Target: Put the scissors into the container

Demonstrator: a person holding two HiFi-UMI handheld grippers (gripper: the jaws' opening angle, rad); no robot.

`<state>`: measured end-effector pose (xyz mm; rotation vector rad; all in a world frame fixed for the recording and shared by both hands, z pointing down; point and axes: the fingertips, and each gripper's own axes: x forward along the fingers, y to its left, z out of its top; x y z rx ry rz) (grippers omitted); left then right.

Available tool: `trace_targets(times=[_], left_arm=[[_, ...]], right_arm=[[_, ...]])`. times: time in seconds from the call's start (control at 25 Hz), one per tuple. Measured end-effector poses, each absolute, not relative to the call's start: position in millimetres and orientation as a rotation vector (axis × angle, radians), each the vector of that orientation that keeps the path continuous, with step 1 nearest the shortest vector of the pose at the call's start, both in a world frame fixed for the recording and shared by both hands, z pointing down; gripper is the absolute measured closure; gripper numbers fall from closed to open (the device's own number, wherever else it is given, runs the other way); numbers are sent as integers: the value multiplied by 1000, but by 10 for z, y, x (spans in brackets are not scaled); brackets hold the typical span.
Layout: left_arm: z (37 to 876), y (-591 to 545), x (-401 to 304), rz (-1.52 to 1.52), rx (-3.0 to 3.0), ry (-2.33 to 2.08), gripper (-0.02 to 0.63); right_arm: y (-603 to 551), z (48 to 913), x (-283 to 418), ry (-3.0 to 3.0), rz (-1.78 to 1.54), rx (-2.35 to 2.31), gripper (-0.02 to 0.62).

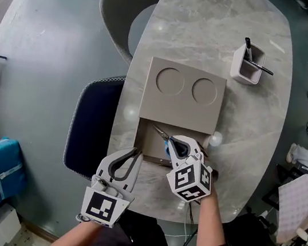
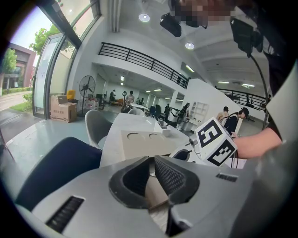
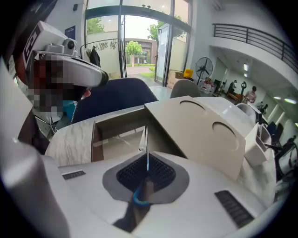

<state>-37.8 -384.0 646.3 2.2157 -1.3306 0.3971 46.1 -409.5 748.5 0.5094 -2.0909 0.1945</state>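
Observation:
The scissors [image 1: 163,135], with a blue handle and thin metal blades, are clamped in my right gripper [image 1: 177,144], which is shut on the handle. The blades point out over the open end of a beige box [image 1: 145,147] on the marble table. In the right gripper view the blades [image 3: 145,139] stick up from between the pads, above the box's inner wall [image 3: 121,122]. The box's lid [image 1: 183,95], with two round recesses, covers the far part. My left gripper [image 1: 136,153] rests at the box's near-left corner, its jaws together and nothing held.
A white pen holder [image 1: 248,64] with pens stands at the far right of the table [image 1: 216,25]. A grey chair [image 1: 120,10] and a dark blue chair [image 1: 92,127] stand along the table's left edge. The near table edge runs just under both grippers.

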Motion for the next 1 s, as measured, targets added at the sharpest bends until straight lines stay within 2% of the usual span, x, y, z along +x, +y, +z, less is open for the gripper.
trace_targets(times=[0.4,1.0], left_arm=[[6208,-3772,-303,358,2257,-1345,565],[5305,-3368,-117,254,2396,-1405,566]], right_arm=[[-4088,7119,536,-2100,141,561,598],[-3688,5696,792,-2336,222,906,598]])
